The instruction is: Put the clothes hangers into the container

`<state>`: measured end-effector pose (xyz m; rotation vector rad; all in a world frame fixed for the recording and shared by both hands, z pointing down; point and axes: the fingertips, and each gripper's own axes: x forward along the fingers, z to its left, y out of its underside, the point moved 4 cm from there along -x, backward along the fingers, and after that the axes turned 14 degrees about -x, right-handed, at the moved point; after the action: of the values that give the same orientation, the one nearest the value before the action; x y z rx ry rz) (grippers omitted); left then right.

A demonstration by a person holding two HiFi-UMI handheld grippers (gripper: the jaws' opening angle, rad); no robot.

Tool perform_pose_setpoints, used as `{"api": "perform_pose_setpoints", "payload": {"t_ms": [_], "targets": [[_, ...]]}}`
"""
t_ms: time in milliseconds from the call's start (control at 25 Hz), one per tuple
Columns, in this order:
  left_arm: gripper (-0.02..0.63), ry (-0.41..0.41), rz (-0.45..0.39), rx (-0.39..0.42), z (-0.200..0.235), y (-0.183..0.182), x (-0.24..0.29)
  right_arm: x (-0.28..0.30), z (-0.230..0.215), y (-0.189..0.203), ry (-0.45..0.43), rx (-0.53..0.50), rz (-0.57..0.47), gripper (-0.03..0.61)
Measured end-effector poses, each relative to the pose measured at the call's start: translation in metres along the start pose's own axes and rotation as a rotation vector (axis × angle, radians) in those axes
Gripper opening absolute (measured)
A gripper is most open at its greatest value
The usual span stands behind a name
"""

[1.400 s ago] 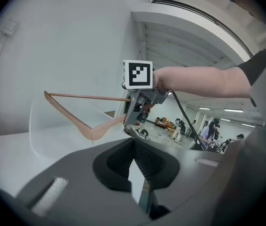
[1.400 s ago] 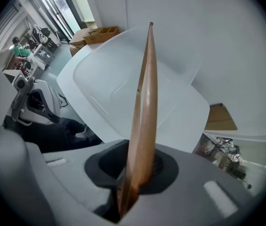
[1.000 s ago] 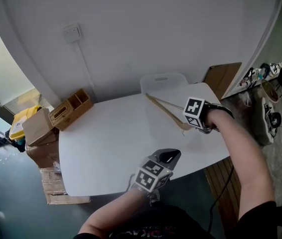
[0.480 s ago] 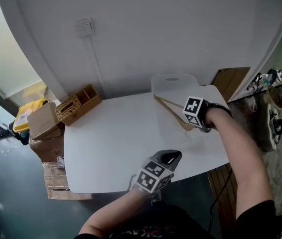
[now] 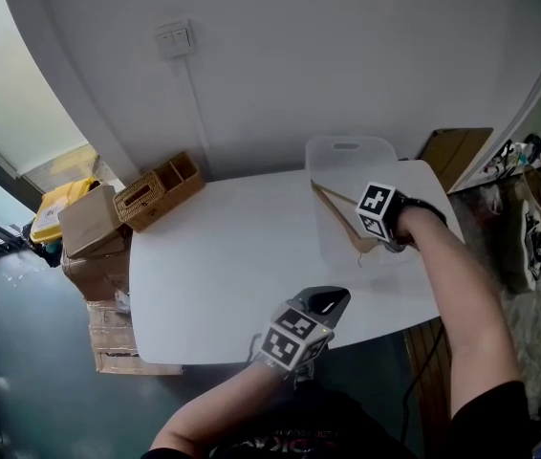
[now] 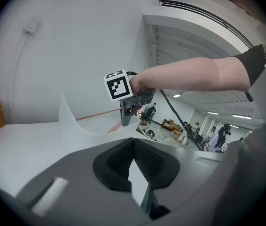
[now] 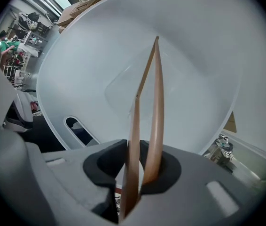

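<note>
Since the right gripper (image 7: 135,169) has just been letting its jaws out, the wooden hanger (image 7: 157,102) running between them looks loose rather than clamped. Its bar and curved arm both sit in the gap, close to the pads, but I wouldn't call that a pinch; the gripper points steeply down and the hanger's far end reaches well inside the translucent container (image 7: 76,55), though I can't tell if it touches the bottom. So my read is the drop is basically happening; once the jaws are clear the hanger should just slide in, and the only worry is it leaning on the rim instead of lying flat. The left gripper (image 6: 134,173) hangs near the front edge with its jaws a little apart and nothing between them, so it's not involved; the container stands on the far right of the white table (image 5: 223,266), right against the wall (image 5: 347,55). I see no other hanger on the table, so this might be the last one; off the far left corner there's a wicker organiser (image 5: 156,191), with cardboard boxes (image 5: 89,232) below it on the floor and a wall switch (image 5: 173,36) up above.
</note>
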<state>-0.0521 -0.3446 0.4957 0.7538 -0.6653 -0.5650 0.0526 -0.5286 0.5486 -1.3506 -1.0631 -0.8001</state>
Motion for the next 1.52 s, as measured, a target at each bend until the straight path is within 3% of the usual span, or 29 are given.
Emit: {"api": "perform_pose_setpoints", "payload": {"t_ms": [360,800,1080,1280,1520], "targets": [[0.005,-0.021,-0.002,-0.007,0.006,0.005,-0.012,-0.012,0.000,-0.011,0.029,-0.022,-0.050,0.104],[0.005,-0.021,-0.006,0.027,-0.012,0.009,-0.032,-0.042,0.012,0.001,0.111,-0.011,-0.147,0.114],[0.005,-0.015,-0.017,0.050,-0.024,0.012,-0.057,-0.093,0.021,0.018,0.292,0.013,-0.298,0.112],[0.005,0.006,-0.018,0.065,-0.033,0.015,-0.077,-0.128,0.041,0.030,0.439,0.050,-0.416,0.010],[0.005,0.033,-0.027,0.080,-0.042,0.023,-0.103,-0.140,0.081,0.039,0.499,0.105,-0.556,0.002]]}}
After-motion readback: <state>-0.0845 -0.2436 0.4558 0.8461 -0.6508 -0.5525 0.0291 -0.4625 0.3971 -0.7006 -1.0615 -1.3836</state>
